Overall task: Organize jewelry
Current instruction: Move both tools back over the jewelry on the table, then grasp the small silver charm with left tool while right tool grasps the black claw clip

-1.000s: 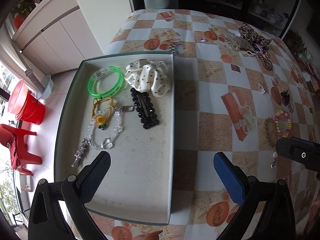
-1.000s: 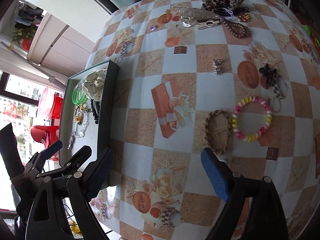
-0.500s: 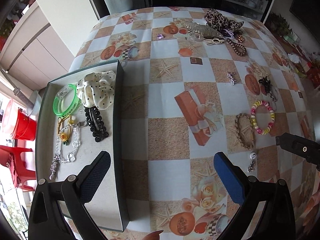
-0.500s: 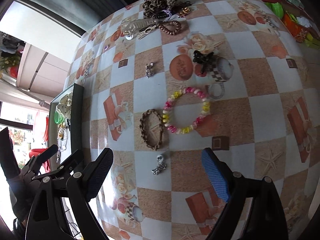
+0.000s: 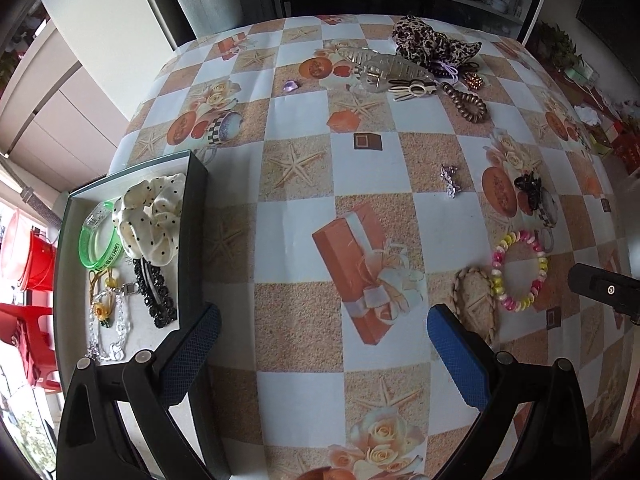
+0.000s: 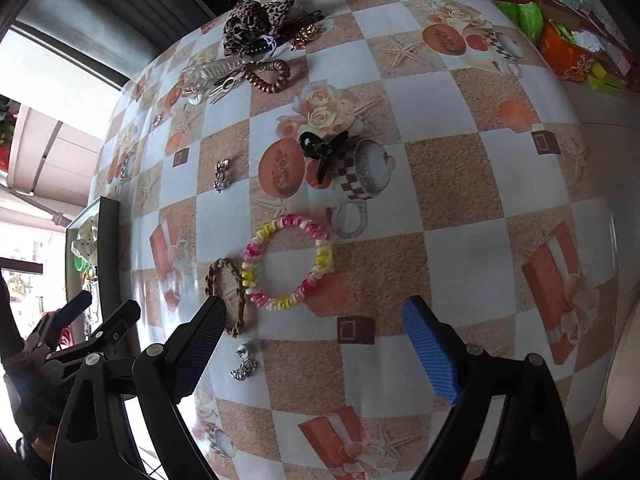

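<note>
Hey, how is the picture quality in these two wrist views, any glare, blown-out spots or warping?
Left wrist view: sharp; fisheye bends the tablecloth edges; window at far left overexposed beside the tray. Right wrist view: stronger barrel warp; daylight glare on the cloth near the braided bracelet; left edge washed out; pink and yellow bracelet crisp.

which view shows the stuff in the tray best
The left wrist view: the tray lies open, with scrunchie, green bangle and black clip clear. The right wrist view catches only a thin edge-on sliver.

Daylight from blown-out windows at left w/ sheen on the tablecloth point(image 6: 452, 216); sharp centre, heavy fisheye bend, dark corners.
</note>
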Action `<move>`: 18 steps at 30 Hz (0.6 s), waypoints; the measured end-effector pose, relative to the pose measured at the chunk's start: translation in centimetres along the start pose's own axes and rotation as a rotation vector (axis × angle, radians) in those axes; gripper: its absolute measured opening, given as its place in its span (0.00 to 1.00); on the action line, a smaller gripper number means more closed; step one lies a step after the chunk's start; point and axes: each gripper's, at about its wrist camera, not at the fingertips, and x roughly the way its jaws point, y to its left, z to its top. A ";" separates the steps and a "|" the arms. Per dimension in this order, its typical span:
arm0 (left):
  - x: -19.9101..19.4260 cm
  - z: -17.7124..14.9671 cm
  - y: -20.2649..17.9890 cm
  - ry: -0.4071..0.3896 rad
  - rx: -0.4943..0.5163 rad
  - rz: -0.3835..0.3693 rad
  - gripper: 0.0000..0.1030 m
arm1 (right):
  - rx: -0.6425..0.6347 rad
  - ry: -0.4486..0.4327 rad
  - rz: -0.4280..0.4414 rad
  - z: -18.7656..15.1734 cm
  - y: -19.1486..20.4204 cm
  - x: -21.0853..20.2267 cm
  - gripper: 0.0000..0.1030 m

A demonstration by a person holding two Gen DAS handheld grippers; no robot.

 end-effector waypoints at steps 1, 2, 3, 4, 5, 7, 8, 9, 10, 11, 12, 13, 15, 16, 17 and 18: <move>0.2 0.3 -0.1 0.001 -0.004 -0.011 1.00 | 0.004 -0.002 -0.003 0.4 -0.2 0.1 0.89; 0.5 0.6 -0.2 0.002 -0.009 -0.021 1.00 | 0.005 -0.006 -0.006 0.9 -0.2 0.2 0.89; 0.7 1.0 -0.4 0.002 -0.013 -0.027 1.00 | 0.002 -0.010 -0.011 1.4 -0.2 0.4 0.89; 0.9 1.2 -0.6 0.000 -0.013 -0.035 1.00 | -0.002 -0.015 -0.017 1.9 -0.2 0.5 0.89; 1.1 1.5 -0.7 0.000 -0.011 -0.046 1.00 | -0.007 -0.020 -0.024 2.4 -0.1 0.7 0.89; 1.5 2.0 -1.3 -0.002 0.001 -0.068 1.00 | -0.015 -0.025 -0.033 3.4 0.1 1.2 0.89; 1.7 2.2 -1.6 -0.005 0.007 -0.077 1.00 | -0.019 -0.027 -0.038 3.8 0.3 1.5 0.89; 1.9 2.5 -1.9 -0.006 0.015 -0.087 1.00 | -0.023 -0.027 -0.044 4.3 0.4 1.8 0.89; 2.1 2.6 -2.2 -0.005 0.022 -0.095 1.00 | -0.027 -0.027 -0.047 4.7 0.5 2.1 0.89; 2.3 2.8 -2.5 -0.004 0.031 -0.103 0.99 | -0.030 -0.028 -0.049 5.0 0.6 2.4 0.89; 2.6 3.0 -2.8 0.002 0.041 -0.107 0.96 | -0.035 -0.030 -0.051 5.4 0.8 2.6 0.89; 2.9 3.1 -3.1 0.008 0.049 -0.108 0.96 | -0.042 -0.031 -0.058 5.7 0.9 2.9 0.89; 3.5 3.4 -3.5 0.012 0.058 -0.108 0.96 | -0.053 -0.032 -0.067 6.3 1.1 3.3 0.85; 3.8 3.5 -3.8 0.013 0.062 -0.110 0.96 | -0.058 -0.031 -0.070 6.5 1.2 3.6 0.82; 4.0 3.7 -4.0 0.014 0.066 -0.111 0.96 | -0.064 -0.029 -0.077 6.8 1.3 3.8 0.78; 4.2 3.9 -4.2 0.014 0.071 -0.112 0.96 | -0.069 -0.026 -0.085 7.0 1.4 4.1 0.75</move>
